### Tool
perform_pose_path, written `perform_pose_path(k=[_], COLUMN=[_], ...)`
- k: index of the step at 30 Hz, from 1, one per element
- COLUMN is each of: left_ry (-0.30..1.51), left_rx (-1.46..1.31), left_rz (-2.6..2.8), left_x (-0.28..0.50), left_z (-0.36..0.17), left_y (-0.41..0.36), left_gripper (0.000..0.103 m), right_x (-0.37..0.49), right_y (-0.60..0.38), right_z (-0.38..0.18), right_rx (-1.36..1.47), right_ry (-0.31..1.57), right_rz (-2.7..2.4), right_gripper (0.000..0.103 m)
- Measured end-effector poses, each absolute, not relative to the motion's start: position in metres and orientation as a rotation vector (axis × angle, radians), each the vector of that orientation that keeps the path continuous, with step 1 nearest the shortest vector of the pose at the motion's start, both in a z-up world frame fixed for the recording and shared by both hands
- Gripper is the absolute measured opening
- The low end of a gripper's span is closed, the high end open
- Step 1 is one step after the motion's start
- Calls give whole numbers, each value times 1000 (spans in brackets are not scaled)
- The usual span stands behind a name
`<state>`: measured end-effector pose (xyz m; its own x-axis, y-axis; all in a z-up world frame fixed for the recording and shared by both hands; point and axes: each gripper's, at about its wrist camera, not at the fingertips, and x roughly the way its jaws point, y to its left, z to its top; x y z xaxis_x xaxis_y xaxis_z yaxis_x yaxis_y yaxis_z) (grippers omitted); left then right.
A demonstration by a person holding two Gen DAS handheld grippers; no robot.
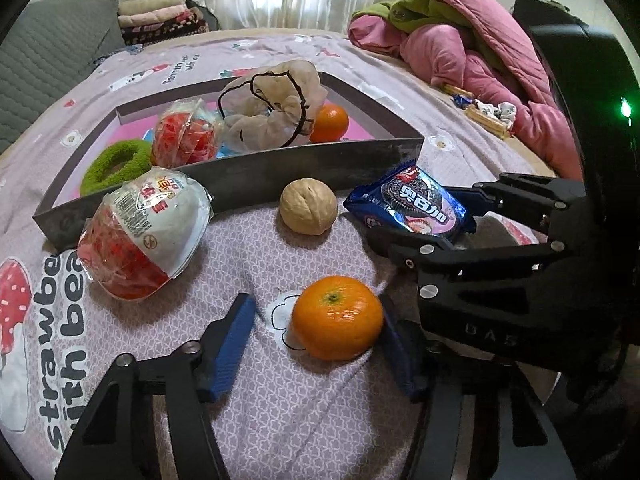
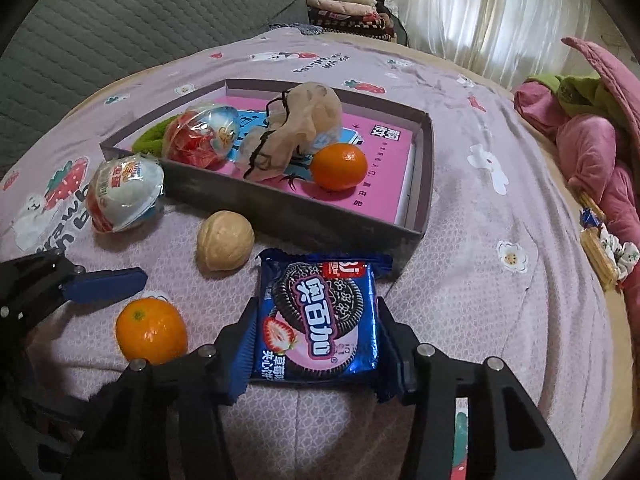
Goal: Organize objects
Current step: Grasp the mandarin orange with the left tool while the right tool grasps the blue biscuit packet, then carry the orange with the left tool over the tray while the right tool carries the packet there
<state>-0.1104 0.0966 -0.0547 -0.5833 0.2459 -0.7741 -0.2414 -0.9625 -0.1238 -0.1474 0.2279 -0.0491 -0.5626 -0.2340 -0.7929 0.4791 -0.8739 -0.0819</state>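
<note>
Left claw point(image 1: 316, 344) is straddling the loose tangerine point(image 1: 336, 317) on the bed point(image 1: 304, 420), pads spread; the right pad seems to be touching the peel, the left stands apart. Right claw point(image 2: 316, 350) is pinching the cookie packet point(image 2: 318, 316) just before the tray point(image 2: 280, 216). Step in hand: gathering loose items. Next: closing on the fruit and carrying both over the near wall.

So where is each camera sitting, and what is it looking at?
Left wrist: sits on the left gripper, looks forward at the loose orange between its open fingers; the right gripper shows too.
Right wrist: sits on the right gripper, looks at the cookie packet between its fingers.
Both show the box, walnut and bed sheet.
</note>
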Motion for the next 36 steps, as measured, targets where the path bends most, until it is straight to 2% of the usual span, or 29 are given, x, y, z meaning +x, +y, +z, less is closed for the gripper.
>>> perform_pose_path(k=[8,22,36], left_ry=[-70,-90,-103], left_rx=[-1252,-1245,-1165], left_rz=[2543,2558,2609], left_x=[-107,-93,-80], left_z=[-52,-44,-20], left_y=[91,77,61], left_gripper=[41,40,40], right_x=[-141,-130,-108], right_y=[234,234,240], right_z=[-47,-42,-15], right_rx=[1149,1095,955], right_ry=[392,377,219], right_rz=[-2451,-2469,-2512], right_gripper=[52,52,52])
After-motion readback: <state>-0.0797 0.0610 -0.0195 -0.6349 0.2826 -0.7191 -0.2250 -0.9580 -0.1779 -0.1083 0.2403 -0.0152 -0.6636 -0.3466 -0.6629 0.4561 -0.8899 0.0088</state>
